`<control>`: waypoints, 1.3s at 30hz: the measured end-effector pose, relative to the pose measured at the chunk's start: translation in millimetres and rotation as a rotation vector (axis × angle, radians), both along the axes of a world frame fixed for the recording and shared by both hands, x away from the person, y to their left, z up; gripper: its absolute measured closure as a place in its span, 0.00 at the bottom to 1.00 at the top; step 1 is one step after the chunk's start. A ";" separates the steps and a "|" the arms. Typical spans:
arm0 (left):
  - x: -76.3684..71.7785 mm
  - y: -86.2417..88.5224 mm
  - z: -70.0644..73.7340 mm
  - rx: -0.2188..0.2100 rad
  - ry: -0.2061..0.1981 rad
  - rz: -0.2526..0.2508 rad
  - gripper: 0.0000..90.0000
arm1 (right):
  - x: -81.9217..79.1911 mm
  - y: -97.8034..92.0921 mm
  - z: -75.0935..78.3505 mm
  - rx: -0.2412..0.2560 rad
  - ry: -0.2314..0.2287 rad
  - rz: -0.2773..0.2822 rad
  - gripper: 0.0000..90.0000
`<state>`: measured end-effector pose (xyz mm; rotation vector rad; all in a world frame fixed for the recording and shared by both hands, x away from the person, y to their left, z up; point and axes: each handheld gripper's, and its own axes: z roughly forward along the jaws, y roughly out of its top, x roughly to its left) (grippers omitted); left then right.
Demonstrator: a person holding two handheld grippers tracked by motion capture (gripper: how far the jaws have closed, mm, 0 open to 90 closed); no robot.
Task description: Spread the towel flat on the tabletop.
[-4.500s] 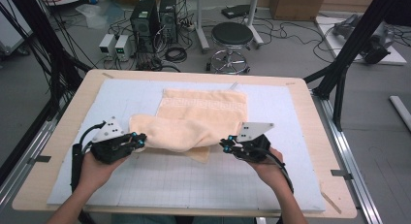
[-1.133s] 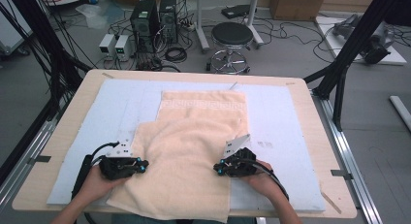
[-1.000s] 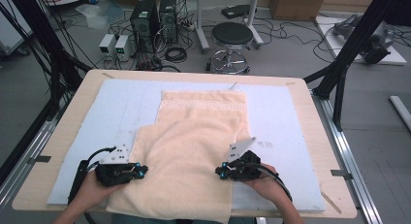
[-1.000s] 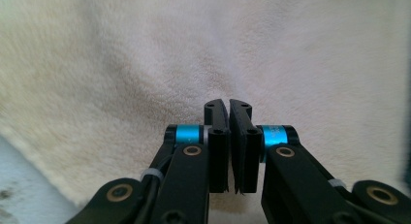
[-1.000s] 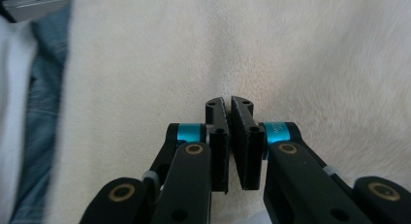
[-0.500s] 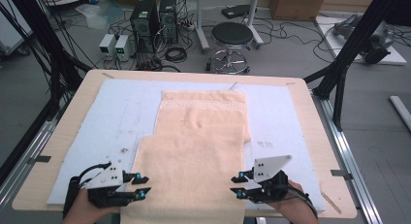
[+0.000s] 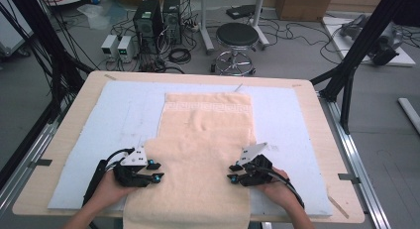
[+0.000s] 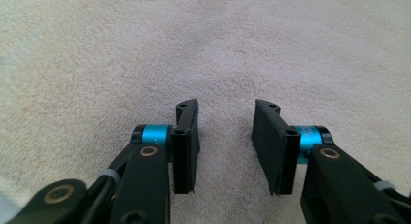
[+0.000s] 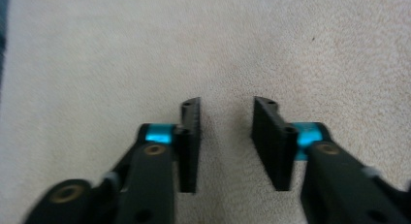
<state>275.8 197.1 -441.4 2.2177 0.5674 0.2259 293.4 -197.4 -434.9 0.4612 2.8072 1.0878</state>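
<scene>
Both tongs flank towel (image 7: 203, 149) on blue mat (image 7: 124, 110).

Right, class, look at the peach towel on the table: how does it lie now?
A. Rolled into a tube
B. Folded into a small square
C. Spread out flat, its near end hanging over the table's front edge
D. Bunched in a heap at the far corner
C: the towel lies flat on the blue mat, its near end past the table edge, between the left gripper and right gripper.

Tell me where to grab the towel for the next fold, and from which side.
Probably the near corners. The towel lies flat, its near end hanging over the table edge, so those corners are free. Bring the left gripper and right gripper, both open, in from the towel's long side edges, low and level.
</scene>
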 end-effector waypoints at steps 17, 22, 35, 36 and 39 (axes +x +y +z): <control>-88.5 10.5 44.4 -0.127 0.018 -0.131 0.95 | -64.6 -19.3 42.6 0.086 -0.065 0.095 0.92; -93.7 6.5 54.8 -0.142 -0.007 -0.147 0.83 | -83.5 -25.9 59.4 0.106 -0.091 0.113 0.81; 30.8 8.2 26.6 -0.108 -0.005 0.131 0.63 | -8.3 -14.6 19.1 0.032 -0.037 0.003 0.69; 40.5 8.3 26.0 -0.118 0.006 0.151 0.65 | -4.3 -13.6 17.0 0.030 -0.042 -0.010 0.69; 61.2 5.4 22.6 -0.139 0.006 0.203 0.71 | 7.1 -15.8 19.3 0.042 -0.075 -0.070 0.69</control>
